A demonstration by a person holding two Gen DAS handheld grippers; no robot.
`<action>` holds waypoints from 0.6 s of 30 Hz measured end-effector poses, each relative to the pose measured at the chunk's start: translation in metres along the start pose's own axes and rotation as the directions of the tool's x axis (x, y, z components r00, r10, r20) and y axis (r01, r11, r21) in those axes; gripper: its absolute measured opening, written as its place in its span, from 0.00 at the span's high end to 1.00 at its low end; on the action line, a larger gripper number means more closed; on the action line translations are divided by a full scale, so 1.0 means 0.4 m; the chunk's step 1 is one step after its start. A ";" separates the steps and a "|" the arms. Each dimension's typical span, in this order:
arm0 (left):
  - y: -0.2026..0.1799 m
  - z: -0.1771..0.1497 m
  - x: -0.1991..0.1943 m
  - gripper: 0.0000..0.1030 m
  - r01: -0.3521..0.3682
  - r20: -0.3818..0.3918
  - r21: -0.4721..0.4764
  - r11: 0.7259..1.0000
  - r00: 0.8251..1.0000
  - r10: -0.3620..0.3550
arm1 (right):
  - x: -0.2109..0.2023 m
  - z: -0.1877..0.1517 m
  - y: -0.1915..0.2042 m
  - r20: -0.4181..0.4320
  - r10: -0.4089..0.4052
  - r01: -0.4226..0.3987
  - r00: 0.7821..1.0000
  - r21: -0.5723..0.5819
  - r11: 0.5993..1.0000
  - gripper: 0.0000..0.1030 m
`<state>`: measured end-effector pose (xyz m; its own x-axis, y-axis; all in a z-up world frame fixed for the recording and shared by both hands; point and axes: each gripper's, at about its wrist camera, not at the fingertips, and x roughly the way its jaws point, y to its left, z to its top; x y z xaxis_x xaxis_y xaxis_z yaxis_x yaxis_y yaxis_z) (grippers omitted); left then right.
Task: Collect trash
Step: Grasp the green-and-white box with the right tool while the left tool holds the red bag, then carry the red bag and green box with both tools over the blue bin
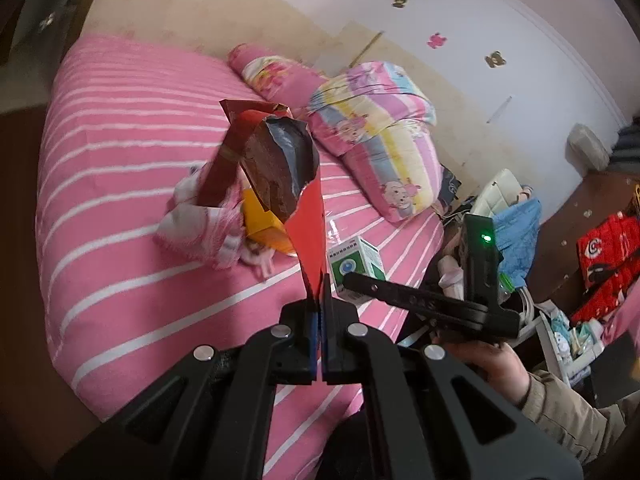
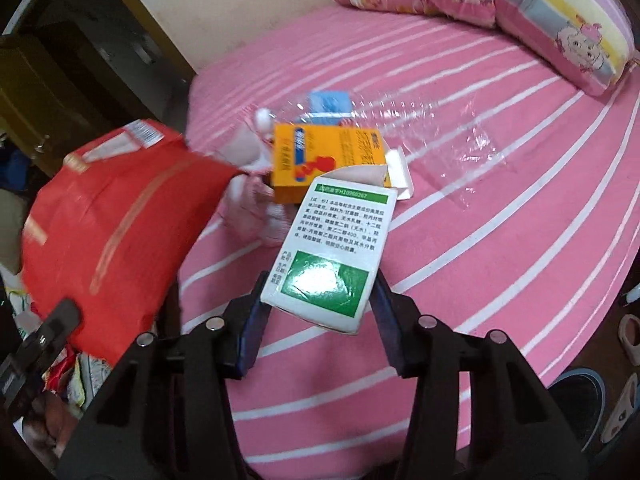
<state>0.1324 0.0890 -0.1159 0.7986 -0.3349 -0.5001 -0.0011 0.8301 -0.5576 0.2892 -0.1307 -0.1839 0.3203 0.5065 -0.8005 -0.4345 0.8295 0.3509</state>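
Pink striped bed (image 2: pixel 460 128), orange box (image 2: pixel 320 160), clear wrapper (image 2: pixel 460 136), pillows (image 2: pixel 560 28)
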 end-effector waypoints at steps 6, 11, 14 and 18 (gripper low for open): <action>-0.098 0.005 -0.027 1.00 0.021 0.008 0.066 0.998 1.000 -0.022 | -0.118 -0.013 0.017 0.062 0.032 -0.032 0.998 -0.001 0.999 0.51; -0.189 -0.014 -0.022 1.00 0.051 -0.019 0.127 0.991 0.999 -0.049 | -0.231 -0.064 -0.007 0.106 0.010 -0.011 0.994 0.014 1.000 0.51; -0.254 -0.041 -0.004 1.00 0.082 -0.052 0.164 0.983 0.996 -0.075 | -0.283 -0.102 -0.044 0.123 -0.015 0.011 0.992 0.037 0.999 0.51; -0.328 -0.083 0.030 1.00 0.120 -0.107 0.199 0.973 0.989 -0.100 | -0.361 -0.170 -0.116 0.146 -0.069 0.057 0.987 0.087 0.995 0.51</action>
<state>0.1221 -0.0387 -0.0709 0.7258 -0.4622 -0.5095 0.2148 0.8559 -0.4704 0.2058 -0.2582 -0.1177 0.4687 0.4771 -0.7434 -0.3408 0.8741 0.3461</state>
